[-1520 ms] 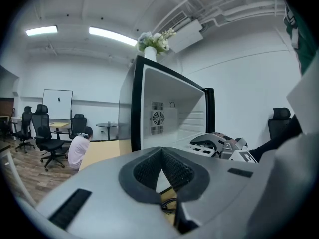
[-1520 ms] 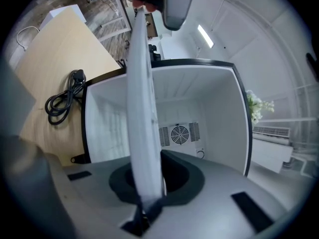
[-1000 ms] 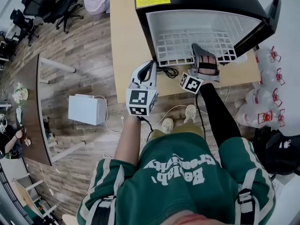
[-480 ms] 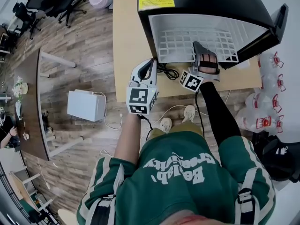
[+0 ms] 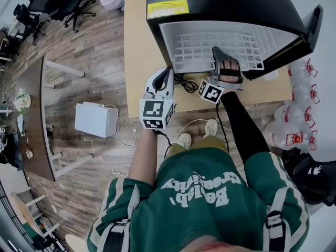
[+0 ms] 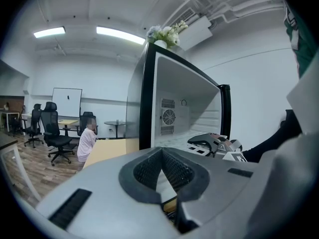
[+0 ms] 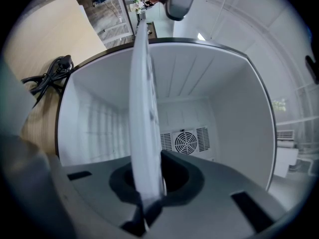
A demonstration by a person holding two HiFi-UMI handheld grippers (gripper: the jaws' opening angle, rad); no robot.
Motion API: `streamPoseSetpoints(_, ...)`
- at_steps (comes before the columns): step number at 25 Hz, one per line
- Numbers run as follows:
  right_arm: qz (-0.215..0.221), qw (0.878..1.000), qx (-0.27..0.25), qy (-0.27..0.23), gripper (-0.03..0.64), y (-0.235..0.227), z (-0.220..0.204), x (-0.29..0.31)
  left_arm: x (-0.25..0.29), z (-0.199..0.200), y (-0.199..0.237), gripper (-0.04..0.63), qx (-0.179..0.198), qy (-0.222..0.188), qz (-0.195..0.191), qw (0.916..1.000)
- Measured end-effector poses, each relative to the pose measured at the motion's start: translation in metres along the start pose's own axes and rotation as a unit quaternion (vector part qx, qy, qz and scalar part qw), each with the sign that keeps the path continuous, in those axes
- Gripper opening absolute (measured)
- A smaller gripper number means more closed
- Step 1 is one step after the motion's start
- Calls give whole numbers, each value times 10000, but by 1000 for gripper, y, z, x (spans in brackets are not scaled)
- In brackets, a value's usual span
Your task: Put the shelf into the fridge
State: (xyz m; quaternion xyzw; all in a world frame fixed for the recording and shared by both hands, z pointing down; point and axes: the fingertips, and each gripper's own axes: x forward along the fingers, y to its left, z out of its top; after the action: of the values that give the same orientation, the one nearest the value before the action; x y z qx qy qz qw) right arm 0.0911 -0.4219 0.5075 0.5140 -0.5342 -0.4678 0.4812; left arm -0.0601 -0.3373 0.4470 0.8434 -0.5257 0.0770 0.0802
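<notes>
Head view: one shelf, perhaps four bottles.

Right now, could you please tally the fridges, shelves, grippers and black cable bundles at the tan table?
fridge: 1
shelf: 1
grippers: 2, the left gripper and the right gripper
black cable bundle: 1
Total: 5
</notes>
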Motion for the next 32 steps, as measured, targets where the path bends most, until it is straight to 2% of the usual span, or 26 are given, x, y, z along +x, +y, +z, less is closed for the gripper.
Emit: streamPoseSetpoints(32,-80,10000,-30,-49,28,2,2,36,34,-1,-2,-2,-150,29,166,9997)
